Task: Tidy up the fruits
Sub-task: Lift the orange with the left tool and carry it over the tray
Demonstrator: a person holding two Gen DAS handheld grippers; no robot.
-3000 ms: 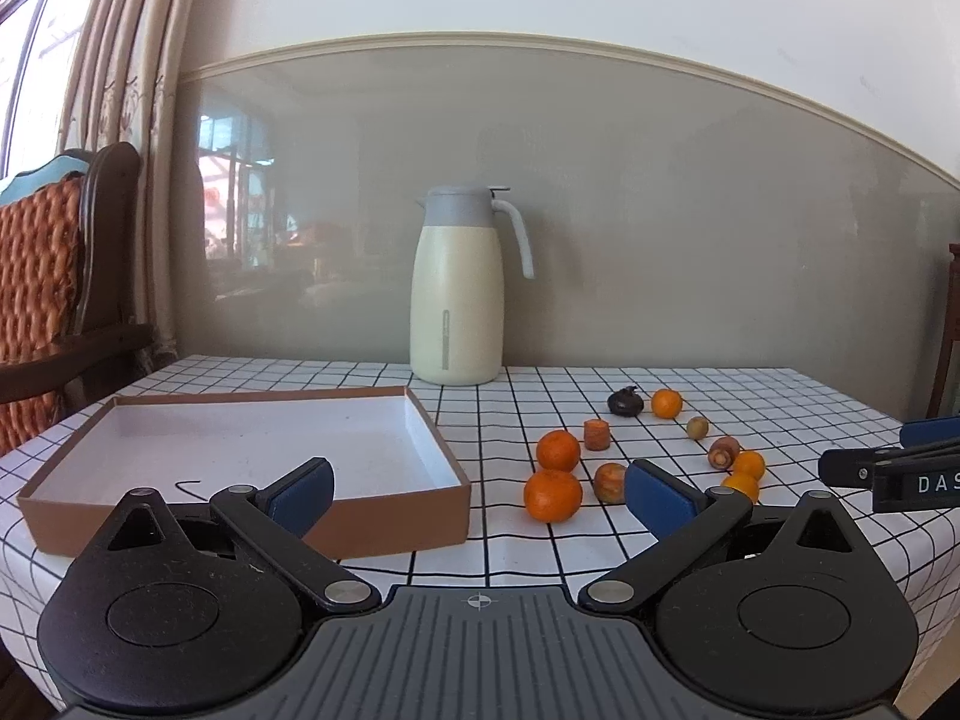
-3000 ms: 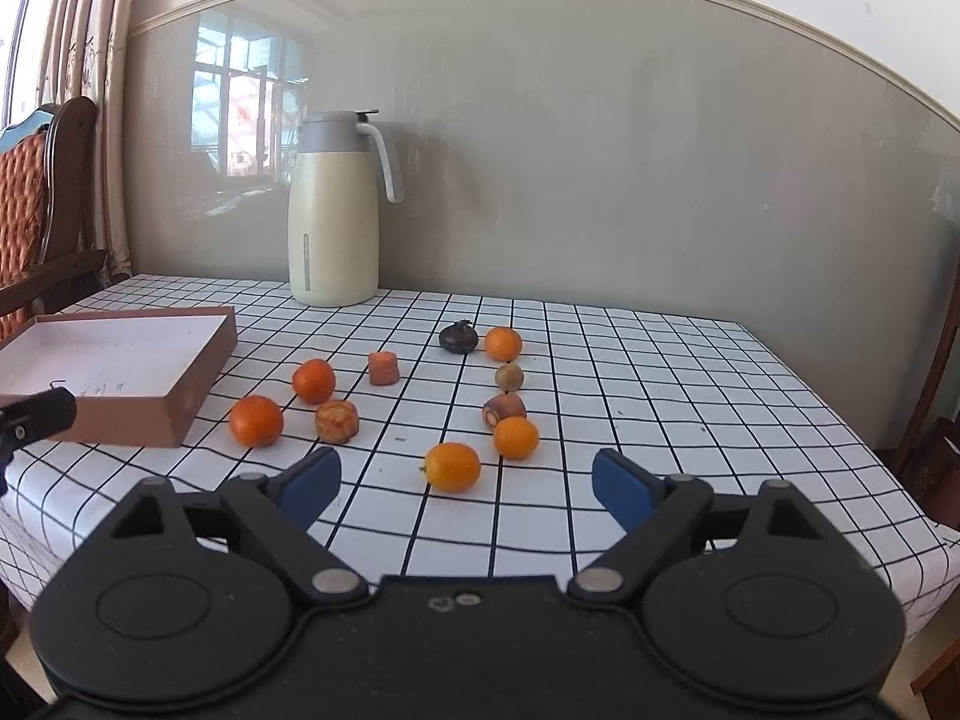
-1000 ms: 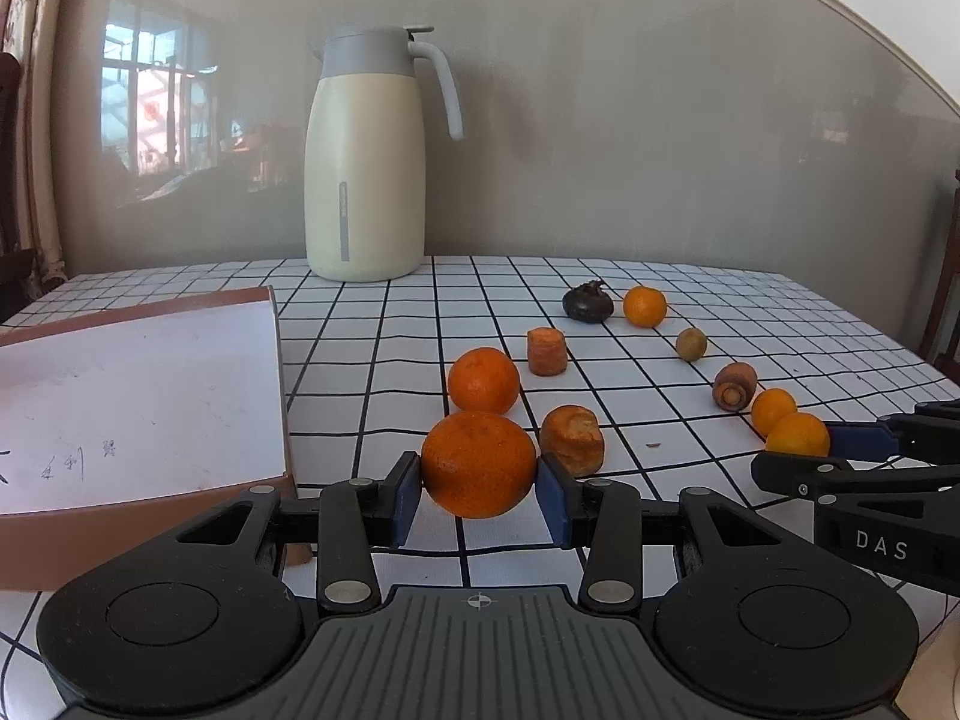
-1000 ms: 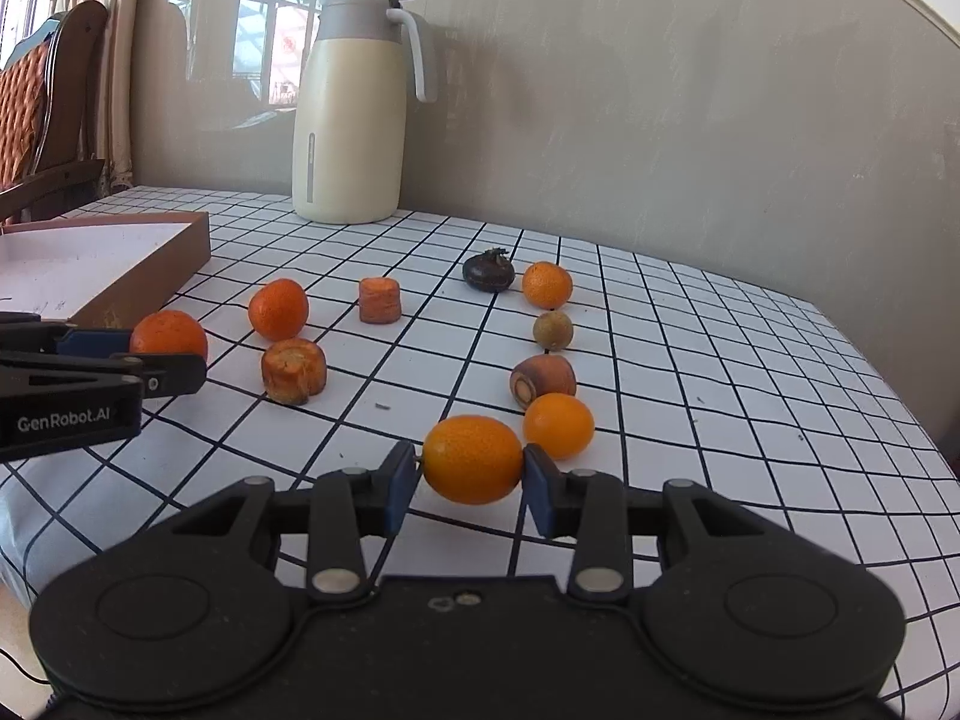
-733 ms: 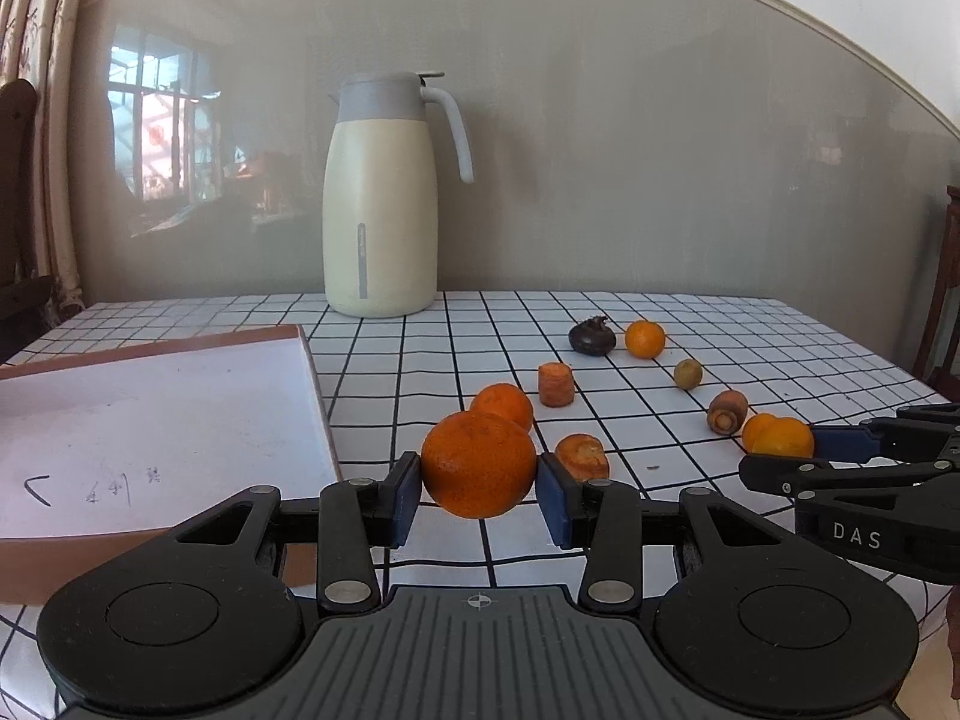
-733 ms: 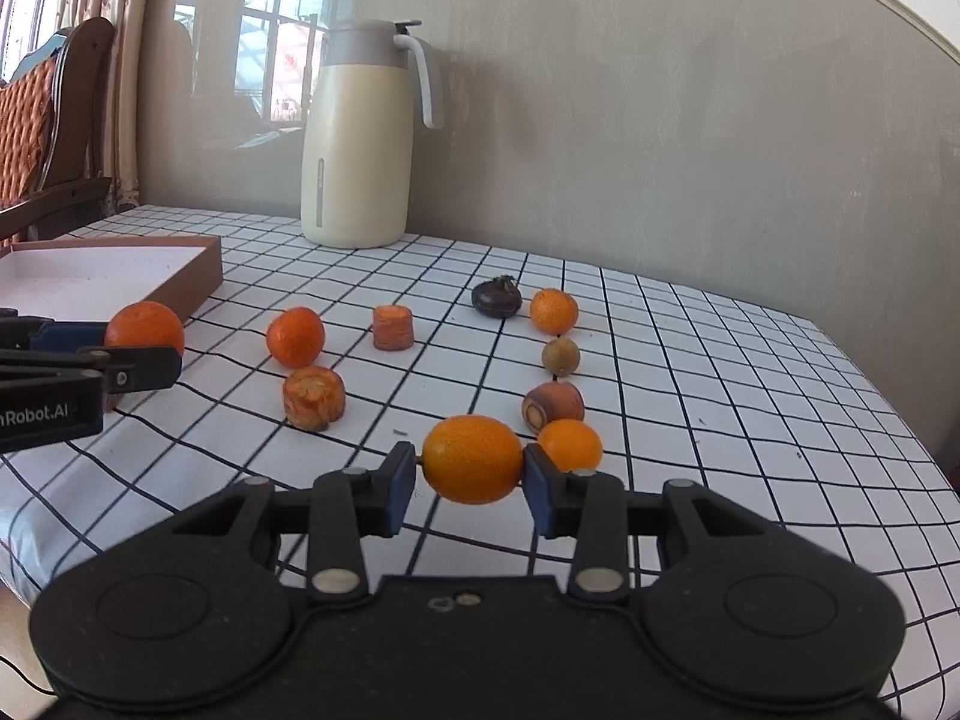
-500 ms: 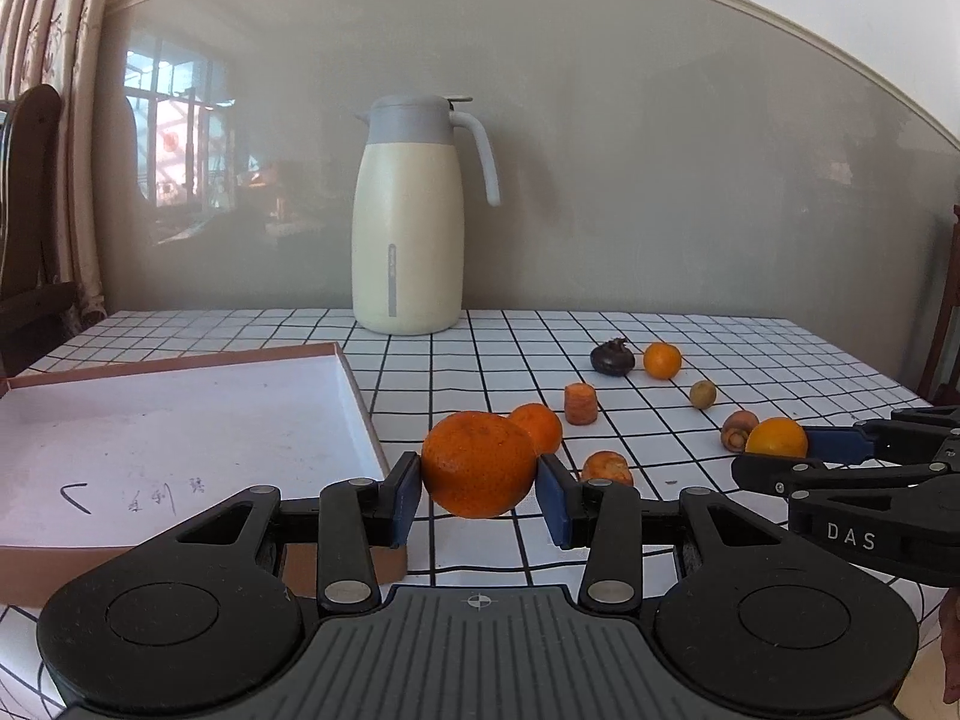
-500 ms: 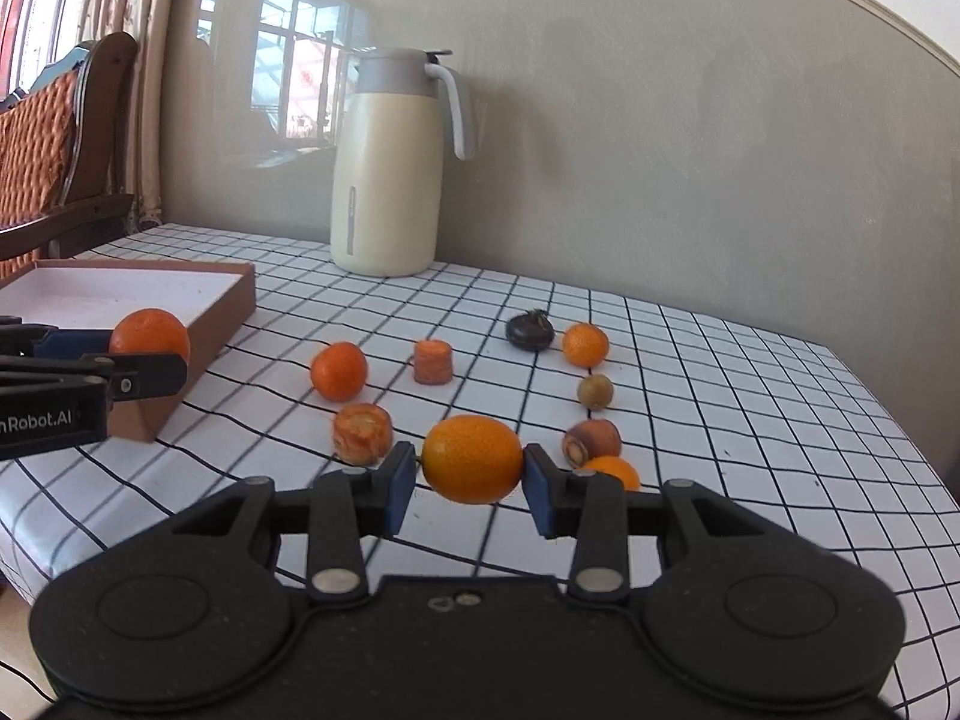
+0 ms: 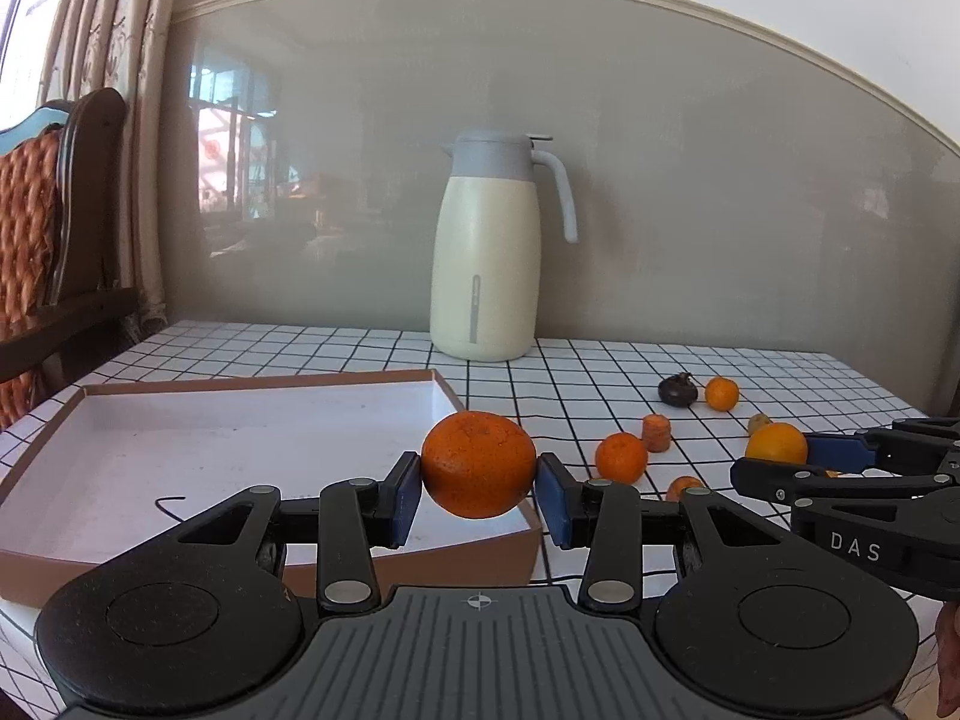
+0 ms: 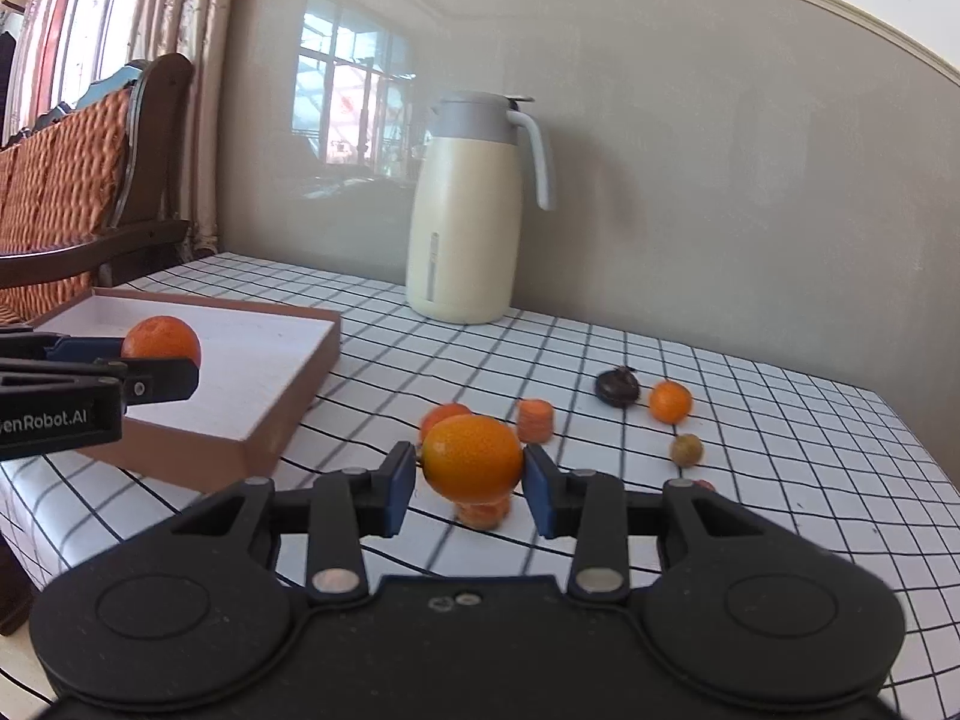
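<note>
Both grippers, left (image 9: 478,495) and right (image 10: 468,495), hold jaws clamped.

A table (image 9: 360,354) under a white cloth with a black grid carries everything. A shallow brown box (image 9: 252,387) with a white floor lies at its left, and a cream jug (image 9: 486,276) with a grey lid stands upright at the back by the wall. To the right, apart from one another, lie a mandarin (image 9: 621,456), a carrot stub (image 9: 656,432), a dark round fruit (image 9: 678,389) with a small orange (image 9: 721,393) just beside it, and a brownish-green fruit (image 10: 686,450).
</note>
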